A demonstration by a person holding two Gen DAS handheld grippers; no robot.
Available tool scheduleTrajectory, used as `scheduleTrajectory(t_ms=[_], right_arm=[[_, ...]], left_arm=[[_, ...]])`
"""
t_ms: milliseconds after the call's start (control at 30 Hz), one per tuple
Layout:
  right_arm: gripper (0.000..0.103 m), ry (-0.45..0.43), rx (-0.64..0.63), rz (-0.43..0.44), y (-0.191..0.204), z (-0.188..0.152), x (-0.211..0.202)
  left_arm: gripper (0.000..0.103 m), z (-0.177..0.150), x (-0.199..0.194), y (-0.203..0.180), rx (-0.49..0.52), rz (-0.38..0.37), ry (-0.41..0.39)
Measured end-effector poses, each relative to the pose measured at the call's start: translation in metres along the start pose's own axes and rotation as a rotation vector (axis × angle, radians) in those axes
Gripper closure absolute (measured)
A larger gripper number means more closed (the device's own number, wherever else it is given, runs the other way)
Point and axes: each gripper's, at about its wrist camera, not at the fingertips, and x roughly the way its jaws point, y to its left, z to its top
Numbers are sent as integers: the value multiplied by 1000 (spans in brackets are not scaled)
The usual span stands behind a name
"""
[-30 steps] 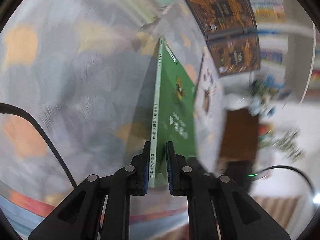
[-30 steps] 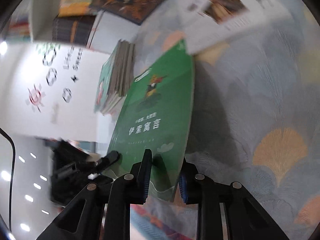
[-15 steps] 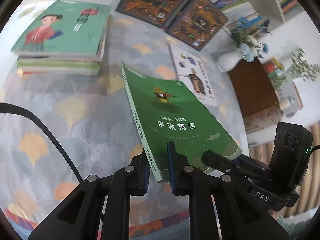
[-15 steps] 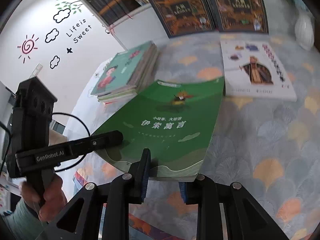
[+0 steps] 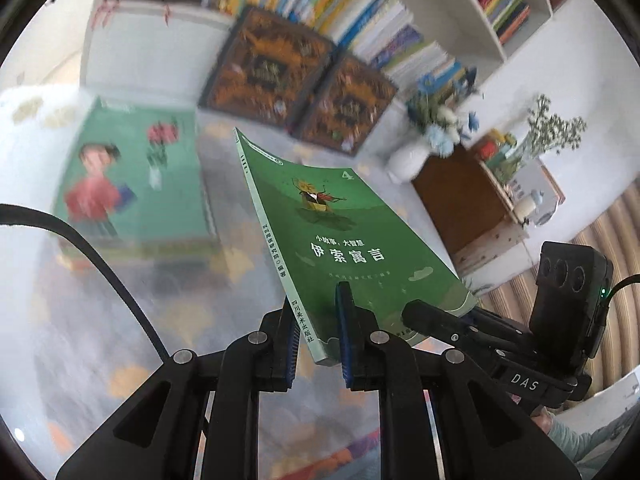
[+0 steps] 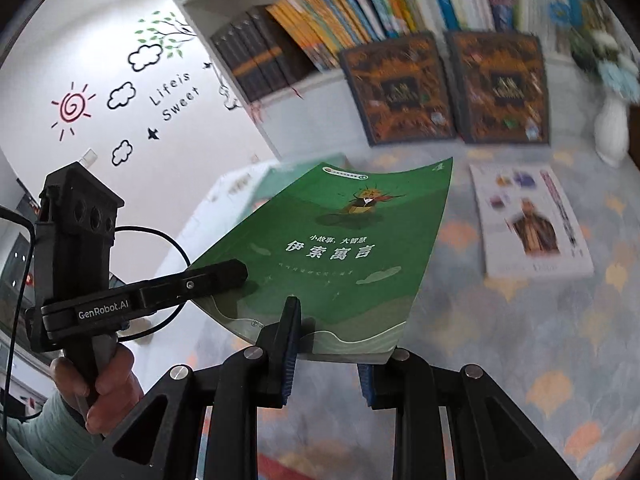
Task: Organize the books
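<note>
Since the earlier frames the green book (image 5: 344, 248) has risen higher over the patterned tablecloth (image 6: 560, 340), cover up and clear of it. At left lies the stack of green books (image 5: 132, 188). The left gripper (image 5: 318, 332) is clamped on the green book's spine corner, the right gripper (image 6: 326, 346) on its lower edge. At right, the white book (image 6: 528, 220) lies flat, well apart.

The thin green paper book (image 5: 340, 240) says "伊索寓言" and "4". The black plastic left gripper (image 6: 216, 276) says "GenRobot.AI". The black plastic right gripper (image 5: 416, 314) says "DAS". The white wall (image 6: 120, 60) says "Life is Sweet".
</note>
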Motion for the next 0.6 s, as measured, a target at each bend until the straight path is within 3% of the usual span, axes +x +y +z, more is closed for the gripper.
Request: scheduleTrajectory(t_ms=[167, 267, 400, 600], right_arm=[[79, -14, -35, 31, 40, 35, 40], [79, 23, -27, 56, 55, 50, 73], [78, 77, -3, 86, 67, 62, 116], [78, 139, 14, 52, 75, 75, 168]], left_arm=[[89, 27, -24, 44, -41, 31, -71], [89, 37, -29, 70, -58, 63, -79], [89, 45, -21, 115, -126, 72, -75], [89, 55, -1, 162, -199, 61, -61]])
